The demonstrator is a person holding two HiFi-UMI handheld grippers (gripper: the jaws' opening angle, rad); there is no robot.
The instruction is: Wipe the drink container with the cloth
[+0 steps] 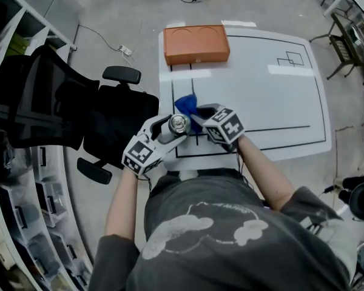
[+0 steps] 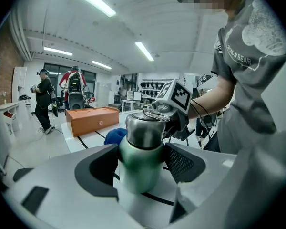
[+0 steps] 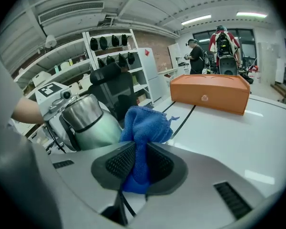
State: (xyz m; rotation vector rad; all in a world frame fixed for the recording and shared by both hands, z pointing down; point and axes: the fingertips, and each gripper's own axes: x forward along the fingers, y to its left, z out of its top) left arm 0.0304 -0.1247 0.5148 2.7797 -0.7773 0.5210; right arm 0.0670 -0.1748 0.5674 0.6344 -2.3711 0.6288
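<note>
Gripping the bottle (image 2: 140,144), left claw (image 2: 143,166) sits beside cloth (image 3: 145,125) pinched in right claw (image 3: 139,165).

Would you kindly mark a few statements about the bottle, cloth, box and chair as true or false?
1. The left gripper holds the green bottle. True.
2. The right gripper is empty. False: it is shut on the blue cloth.
3. The orange box lies at the table's far edge. True.
4. The black office chair stands to the table's right. False: it stands to its left.
</note>
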